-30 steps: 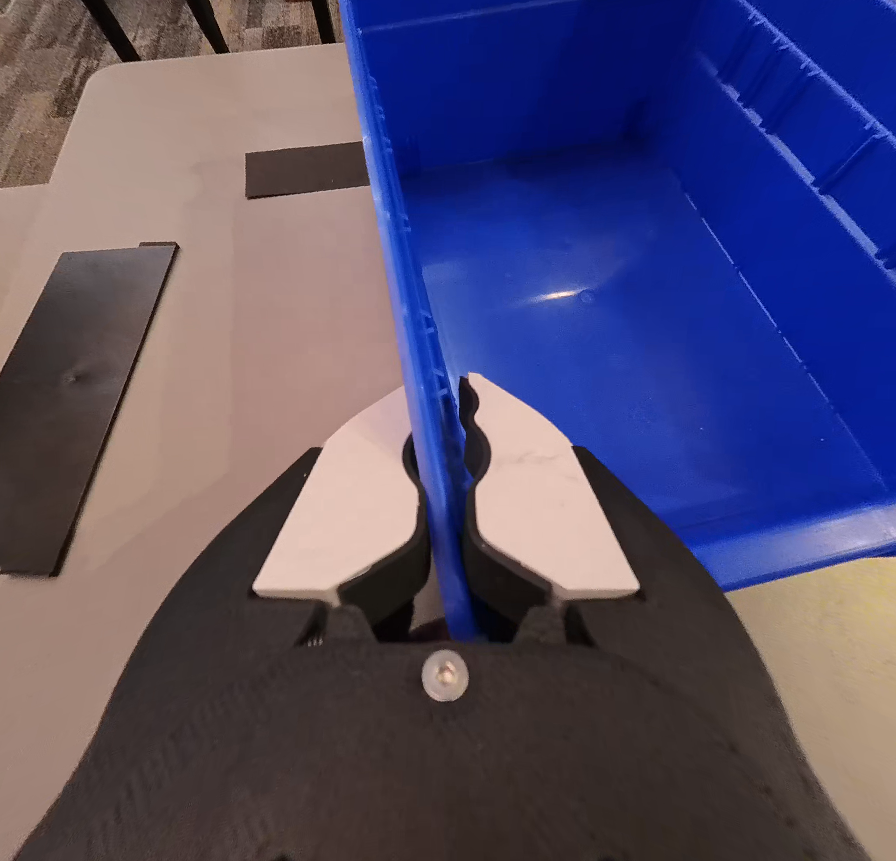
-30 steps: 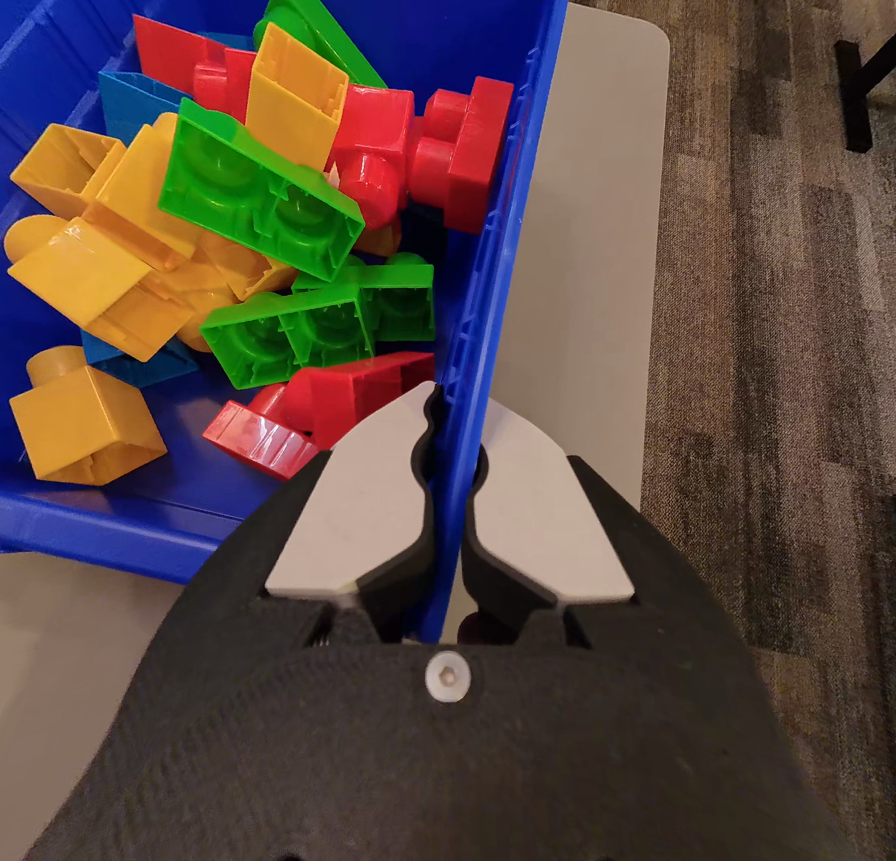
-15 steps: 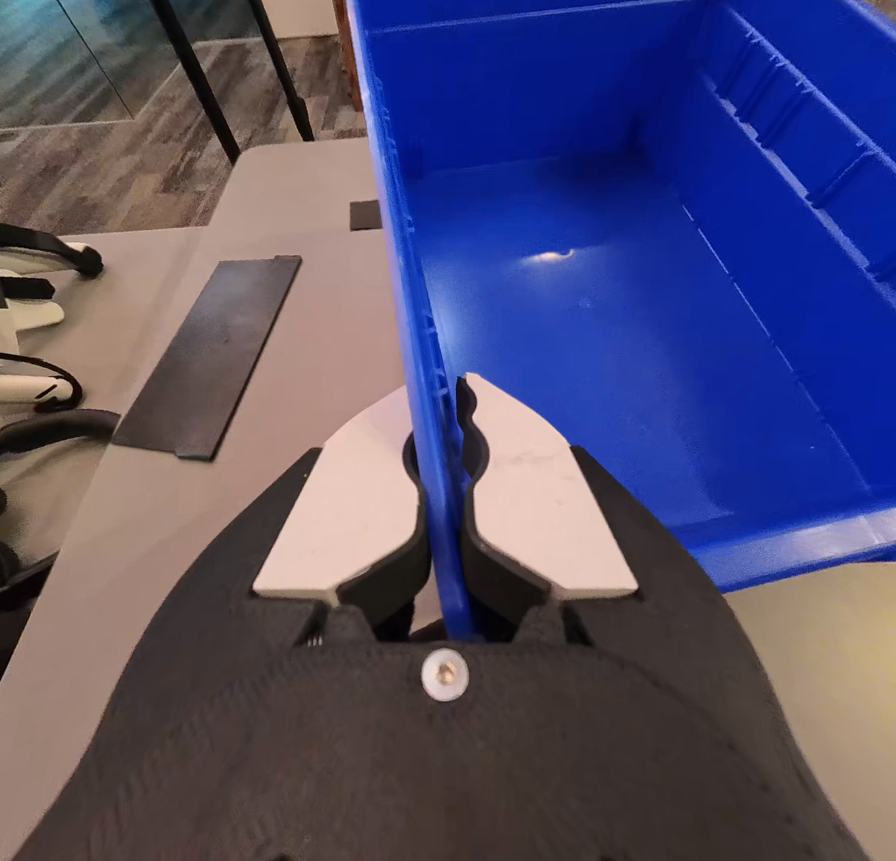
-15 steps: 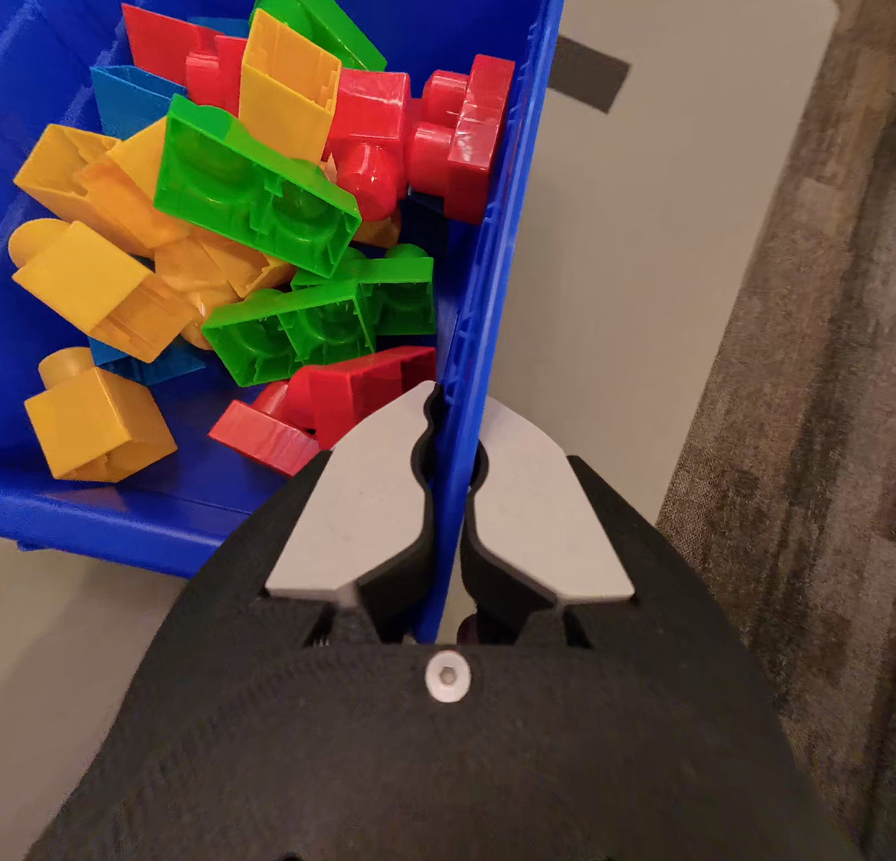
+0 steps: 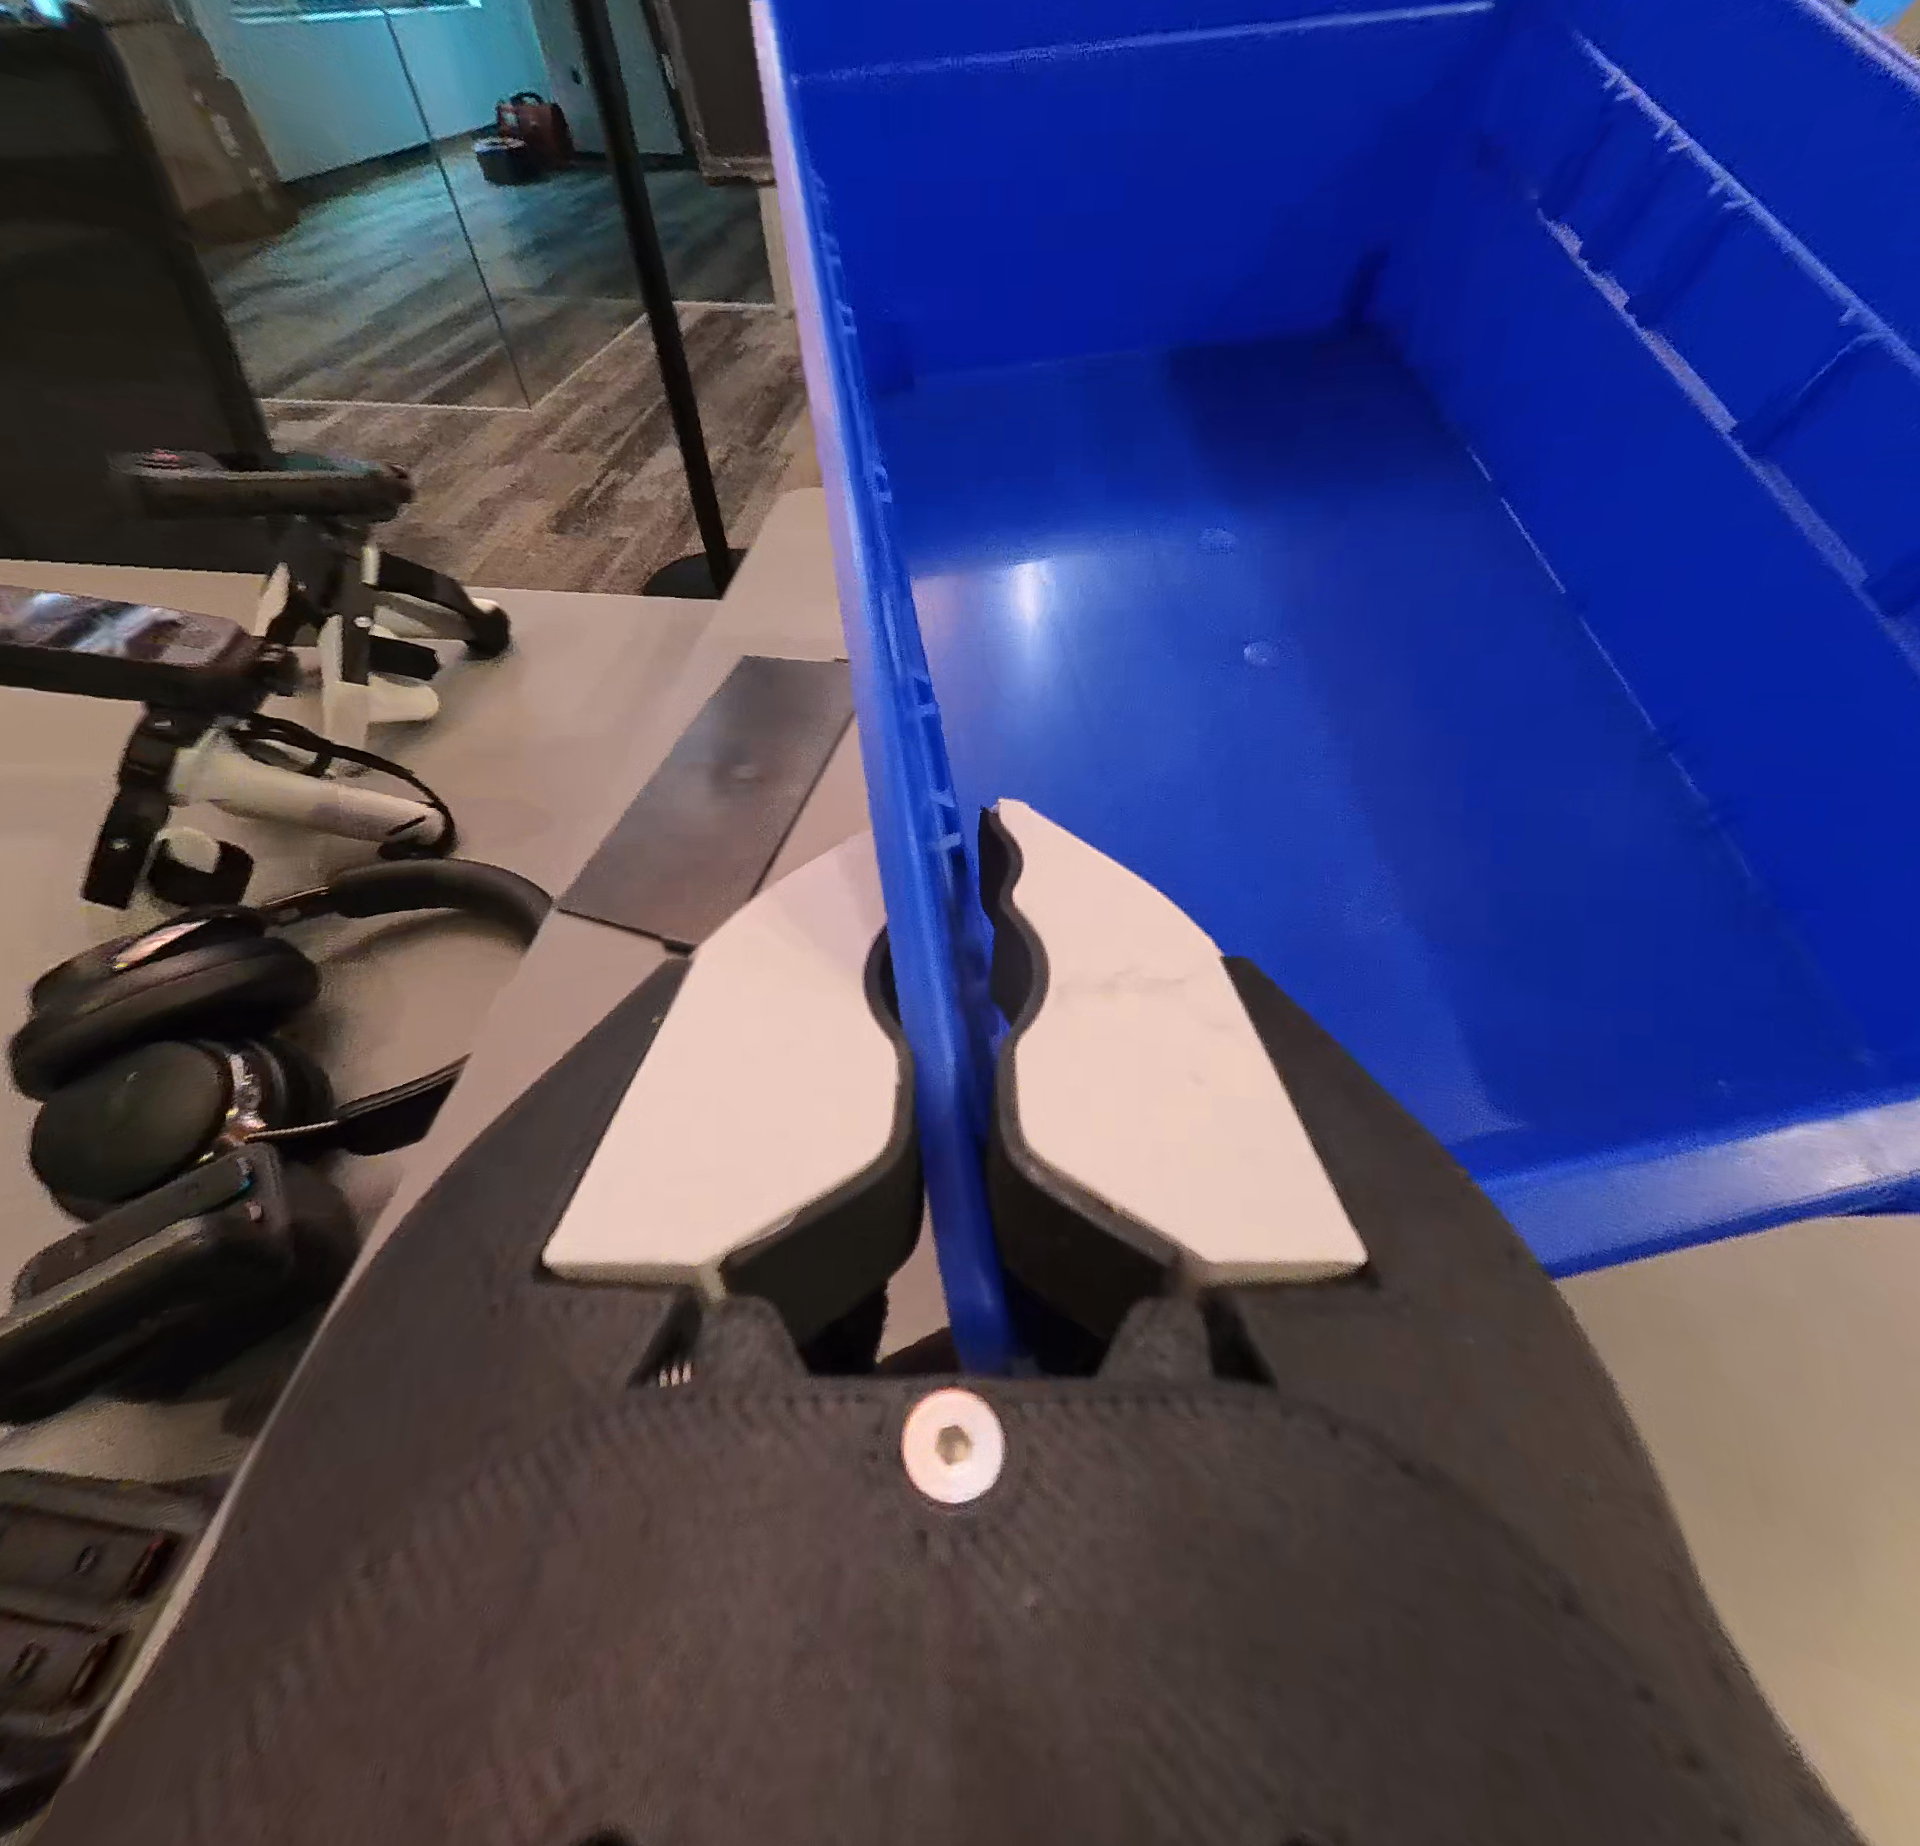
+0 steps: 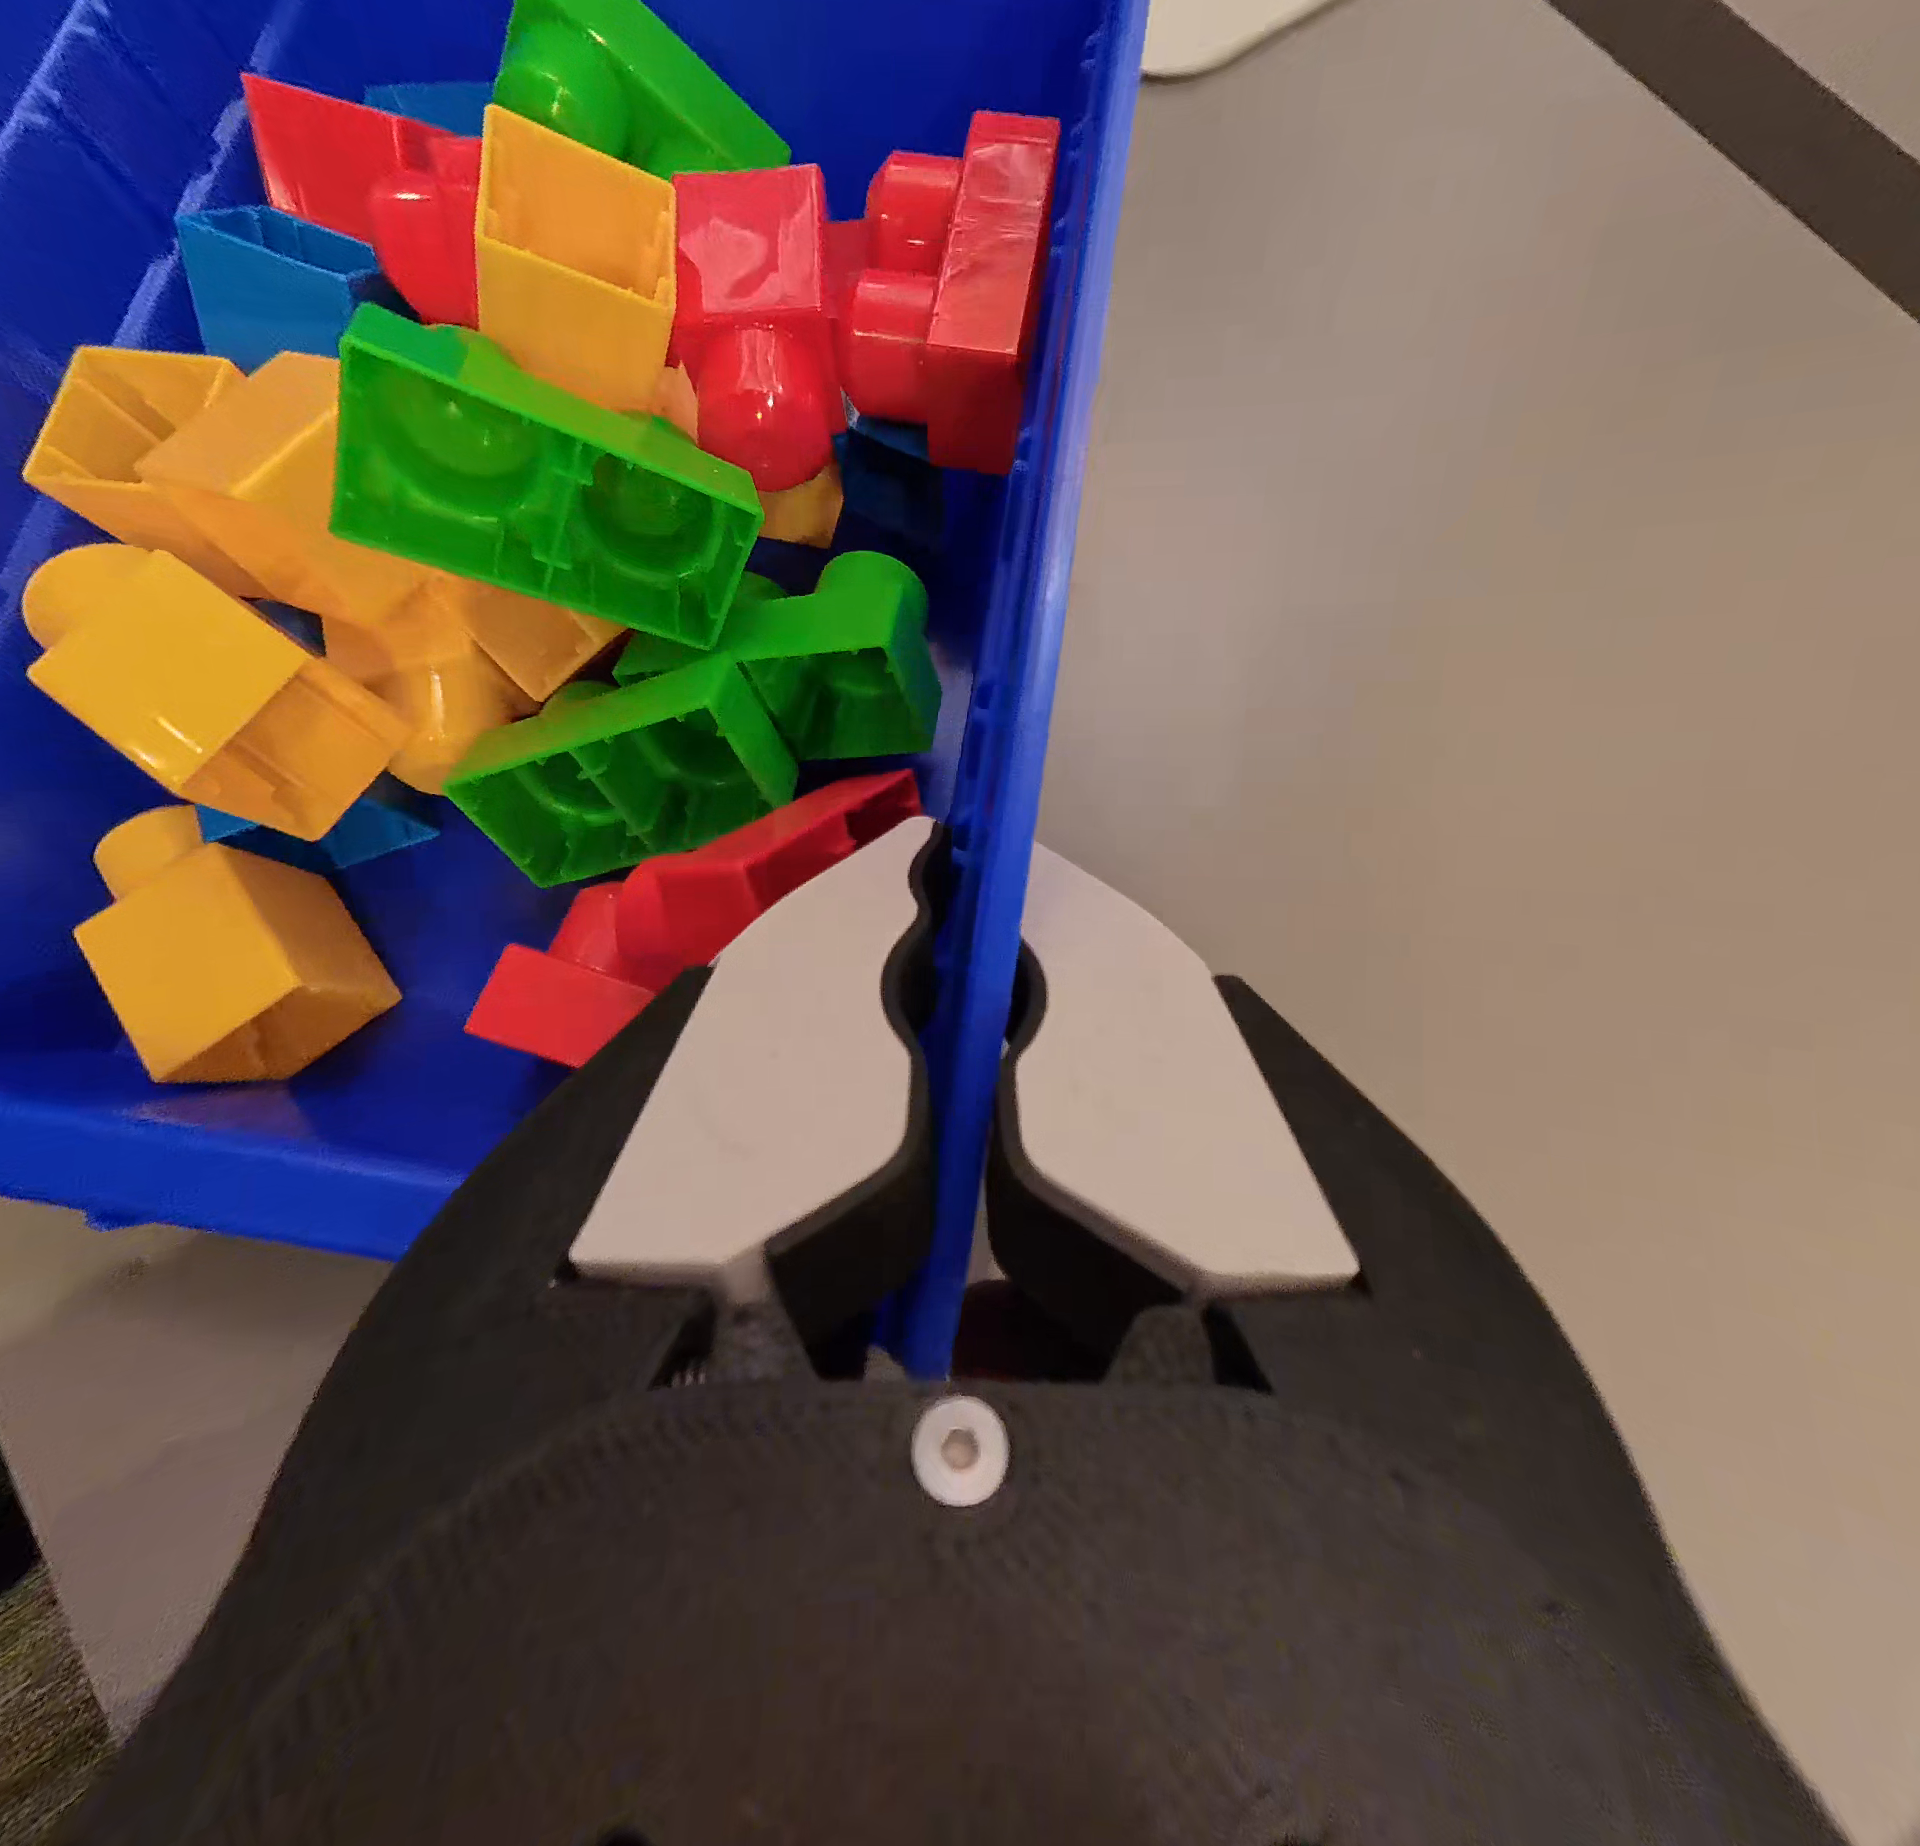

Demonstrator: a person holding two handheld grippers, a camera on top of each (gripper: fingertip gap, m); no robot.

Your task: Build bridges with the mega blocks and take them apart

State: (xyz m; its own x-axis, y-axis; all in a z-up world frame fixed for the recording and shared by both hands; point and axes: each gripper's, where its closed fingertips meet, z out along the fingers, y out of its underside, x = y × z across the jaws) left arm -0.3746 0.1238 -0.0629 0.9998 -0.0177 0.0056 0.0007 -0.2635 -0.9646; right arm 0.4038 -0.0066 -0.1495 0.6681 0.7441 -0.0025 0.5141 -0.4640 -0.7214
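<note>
My left gripper [image 5: 940, 861] is shut on the left wall of a blue plastic bin [image 5: 1299, 757], one finger outside, one inside. The part of the bin it sees holds nothing. My right gripper [image 6: 977, 861] is shut on the bin's right wall [image 6: 1049, 508]. In the right wrist view the bin is tilted and holds a heap of mega blocks against that wall: green blocks [image 6: 540, 477], red blocks [image 6: 904, 290], yellow blocks [image 6: 218, 695] and blue ones [image 6: 270, 279]. The bin is lifted off the grey table [image 6: 1455, 653].
In the left wrist view, black headphones [image 5: 187, 1027], a white and black device on a stand [image 5: 301, 653] and other black gear lie on the table at the left. A dark flat plate [image 5: 727, 788] lies beside the bin. Floor and black posts lie beyond. My right fingertips sit around 80 cm from my left ones.
Both grippers keep their hold on the bin walls while the bin rises and tilts. The table drops away and more of the room shows. The blocks have shifted slightly towards the right wall.
</note>
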